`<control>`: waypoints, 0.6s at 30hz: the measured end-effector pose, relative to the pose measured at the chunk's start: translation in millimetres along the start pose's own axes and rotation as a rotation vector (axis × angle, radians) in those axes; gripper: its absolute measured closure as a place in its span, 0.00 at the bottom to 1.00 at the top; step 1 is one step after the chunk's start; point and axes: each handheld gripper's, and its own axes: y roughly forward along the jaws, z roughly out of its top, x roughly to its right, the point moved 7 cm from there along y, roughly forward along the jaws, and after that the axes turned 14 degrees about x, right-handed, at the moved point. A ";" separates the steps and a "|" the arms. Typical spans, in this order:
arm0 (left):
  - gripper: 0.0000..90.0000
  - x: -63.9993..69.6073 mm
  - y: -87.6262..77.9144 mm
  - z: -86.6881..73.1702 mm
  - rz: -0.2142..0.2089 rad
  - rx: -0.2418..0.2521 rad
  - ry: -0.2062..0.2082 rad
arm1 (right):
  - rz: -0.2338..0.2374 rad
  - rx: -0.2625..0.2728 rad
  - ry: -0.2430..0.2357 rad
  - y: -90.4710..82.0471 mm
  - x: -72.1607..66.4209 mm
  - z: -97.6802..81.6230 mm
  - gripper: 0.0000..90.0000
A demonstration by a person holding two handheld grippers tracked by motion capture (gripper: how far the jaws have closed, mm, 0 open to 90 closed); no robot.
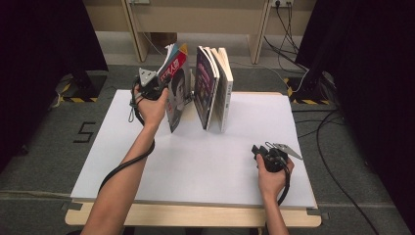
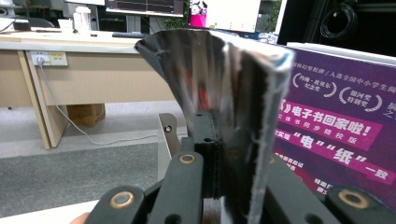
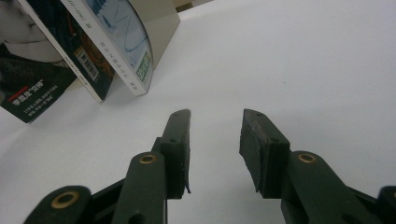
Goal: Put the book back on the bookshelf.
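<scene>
A glossy magazine point(image 1: 177, 93) with a face on its cover stands tilted at the back of the white table point(image 1: 205, 161). My left gripper point(image 1: 164, 84) is shut on its left edge. In the left gripper view the jaws point(image 2: 229, 154) pinch the curled, shiny pages of the magazine point(image 2: 201, 70). To its right stand a purple book point(image 1: 204, 85) point(image 2: 336, 121) and a cream book point(image 1: 225, 83). My right gripper point(image 1: 255, 149) rests near the table's front right. It is open point(image 3: 215, 140) over the bare table point(image 3: 303, 60), with nothing between its pads.
A pale metal plate point(image 2: 166, 135) with a hole stands just behind the magazine. A wooden desk point(image 1: 195, 19) lies beyond the table. Cables point(image 1: 333, 147) run over the floor at the right. Black curtains hang on both sides.
</scene>
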 end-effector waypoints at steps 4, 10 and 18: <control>0.94 -2.5 -0.3 0.5 0.005 -0.010 0.016 | 0.001 -0.002 -0.002 -0.1 -0.1 -0.3 0.71; 0.86 -6.0 -1.9 -1.3 0.006 -0.017 0.015 | 0.001 -0.001 -0.002 0.2 -0.9 -0.6 0.70; 0.70 -10.9 -5.4 1.0 0.018 0.000 -0.039 | 0.005 0.004 -0.011 0.6 -0.8 -0.3 0.70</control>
